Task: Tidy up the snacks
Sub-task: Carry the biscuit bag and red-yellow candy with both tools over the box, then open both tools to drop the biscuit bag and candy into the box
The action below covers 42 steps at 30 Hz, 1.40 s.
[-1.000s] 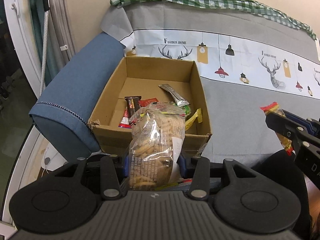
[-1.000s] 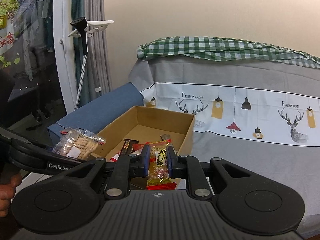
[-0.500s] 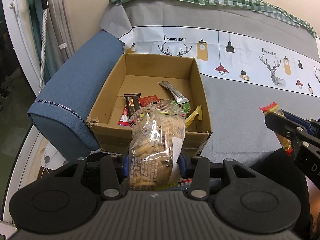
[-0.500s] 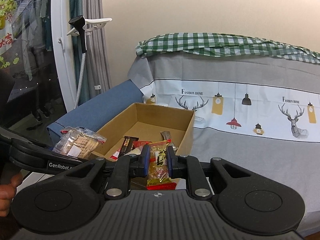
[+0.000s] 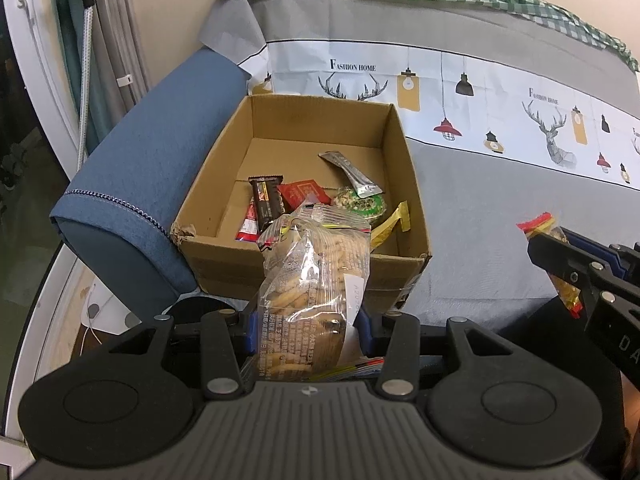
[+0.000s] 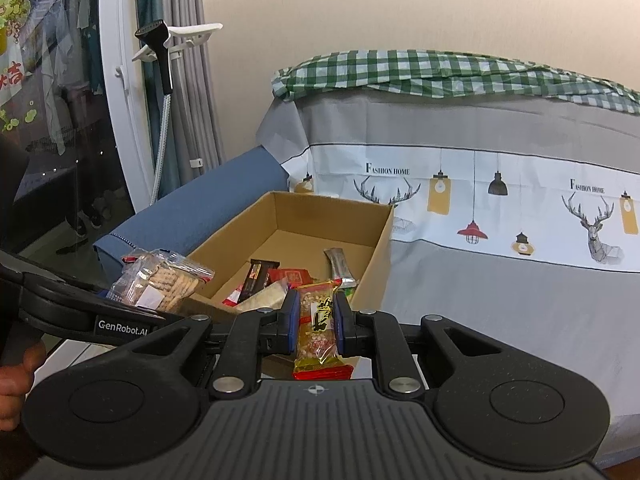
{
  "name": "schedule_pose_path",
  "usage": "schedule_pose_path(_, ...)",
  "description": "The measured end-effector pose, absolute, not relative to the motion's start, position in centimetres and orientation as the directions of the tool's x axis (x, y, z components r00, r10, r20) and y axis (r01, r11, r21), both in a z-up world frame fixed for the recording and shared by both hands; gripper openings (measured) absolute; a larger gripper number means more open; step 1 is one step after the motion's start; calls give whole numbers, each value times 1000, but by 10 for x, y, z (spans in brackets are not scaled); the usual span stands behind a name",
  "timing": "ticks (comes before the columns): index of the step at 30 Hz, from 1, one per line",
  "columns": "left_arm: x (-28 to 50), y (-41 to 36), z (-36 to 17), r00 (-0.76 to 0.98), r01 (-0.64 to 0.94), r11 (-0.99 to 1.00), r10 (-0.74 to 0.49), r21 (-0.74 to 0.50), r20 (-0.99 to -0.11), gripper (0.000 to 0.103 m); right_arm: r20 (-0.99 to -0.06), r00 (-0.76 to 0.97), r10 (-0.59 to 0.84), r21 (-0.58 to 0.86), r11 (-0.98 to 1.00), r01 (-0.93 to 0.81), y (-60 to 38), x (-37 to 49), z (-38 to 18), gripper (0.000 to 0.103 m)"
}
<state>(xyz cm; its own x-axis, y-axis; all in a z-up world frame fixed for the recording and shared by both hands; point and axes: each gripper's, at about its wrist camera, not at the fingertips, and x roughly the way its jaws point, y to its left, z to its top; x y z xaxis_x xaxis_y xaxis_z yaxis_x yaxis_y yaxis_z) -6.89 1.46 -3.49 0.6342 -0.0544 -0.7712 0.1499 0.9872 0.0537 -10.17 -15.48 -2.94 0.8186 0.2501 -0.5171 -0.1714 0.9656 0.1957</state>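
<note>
The left tool [image 5: 306,326] is clenched on a clear bag of biscuits [image 5: 316,280], its blue pads pressing the bag's two sides, and holds it upright just in front of the near wall of an open cardboard box [image 5: 304,258]. The right tool [image 6: 317,322] is clenched on a slim yellow and red snack packet [image 6: 318,326], which stands upright between its pads, near the box's near right corner. The box sits on a sofa seat draped in a grey cover [image 5: 480,216] printed with deer heads and hanging lamps, with the blue armrest [image 5: 160,168] touching its left side. Inside the box, toward its near half, lie a dark brown chocolate bar [image 5: 267,200], a red packet [image 5: 303,193], a silver stick sachet [image 5: 352,174], a round green snack [image 5: 362,204] and a yellow wrapper [image 5: 394,222] against the right wall. A green checked cloth [image 6: 440,74] lies along the top of the sofa back.
</note>
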Motion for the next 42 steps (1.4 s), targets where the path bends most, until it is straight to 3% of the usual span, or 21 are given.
schedule_pose_path(11,-21,38,-37,619,116,993,-44,36,-784,49,-558,793,242,147,970,-193,-146,-70,-41,18)
schedule_pose_path(22,70,45,-36,606,134,990,-48,42,-794,49,-565,781,265,173,964,-202,-127,22,-51,18)
schedule_pose_path(37,183,41,-101,506,123,990,1,73,-862,51,-643,713,280,222,959,-176,-114,143,-113,18)
schedule_pose_path(38,187,41,-104,506,125,989,5,79,-862,58,-647,708,283,228,958,-175,-114,149,-117,18)
schedule_pose_path(39,190,40,-108,507,129,988,8,86,-862,80,-650,702,291,239,955,-174,-114,154,-121,20)
schedule_pose_path(40,193,40,-109,507,128,987,18,95,-861,94,-648,700,300,260,951,-167,-116,160,-123,22)
schedule_pose_path(41,195,40,-109,517,118,987,30,106,-855,102,-644,699,311,294,944,-149,-119,165,-126,38)
schedule_pose_path(42,195,40,-106,539,107,987,40,116,-842,103,-642,700,313,319,939,-128,-121,170,-127,60)
